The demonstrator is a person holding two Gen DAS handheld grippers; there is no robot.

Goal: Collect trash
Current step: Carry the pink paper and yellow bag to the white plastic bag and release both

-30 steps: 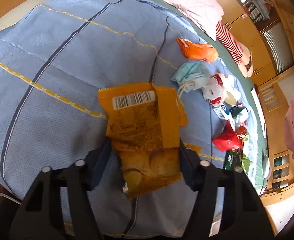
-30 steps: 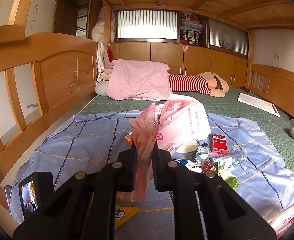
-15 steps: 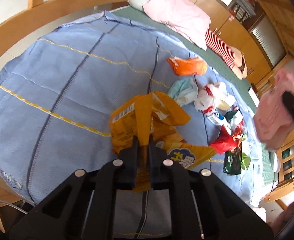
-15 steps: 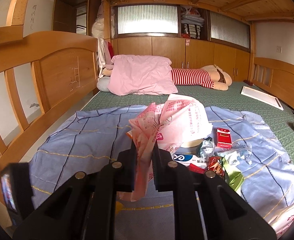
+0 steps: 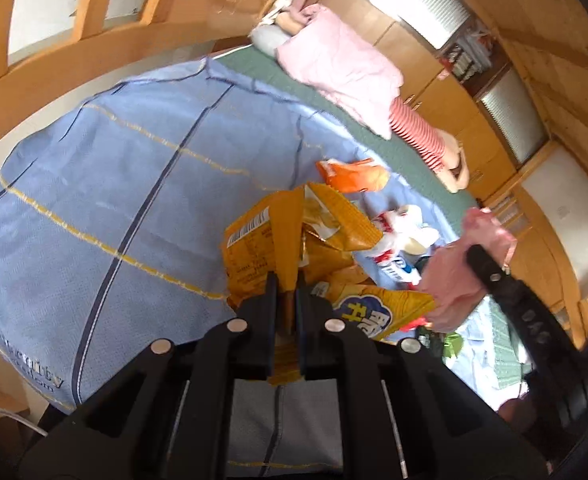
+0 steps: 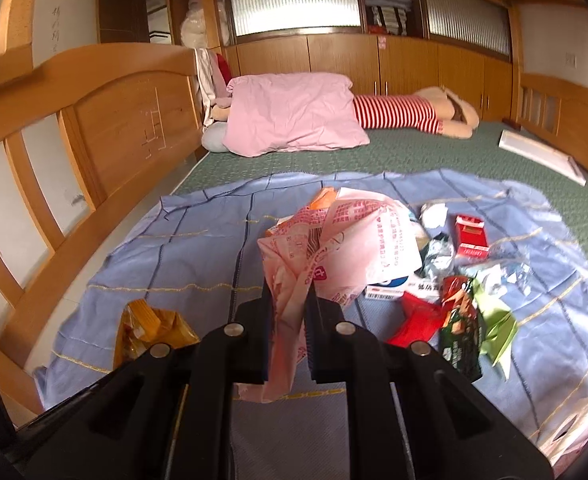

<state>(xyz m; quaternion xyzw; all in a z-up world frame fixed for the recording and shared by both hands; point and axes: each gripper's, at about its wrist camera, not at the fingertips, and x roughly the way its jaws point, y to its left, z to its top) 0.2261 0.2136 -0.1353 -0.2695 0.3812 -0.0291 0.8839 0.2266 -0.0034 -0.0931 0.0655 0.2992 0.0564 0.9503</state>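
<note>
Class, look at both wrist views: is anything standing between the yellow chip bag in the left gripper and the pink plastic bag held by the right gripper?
Nothing visible does. The left gripper pinches the yellow chip bag above the blue sheet; the pink plastic bag hangs beside it from the right gripper, open air between.

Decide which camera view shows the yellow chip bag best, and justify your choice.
The left wrist view: the yellow chip bag fills the centre, barcode and crumpled folds visible, pinched in the left gripper. The right wrist view shows only a crumpled corner at lower left, behind the right gripper holding the pink bag.
</note>
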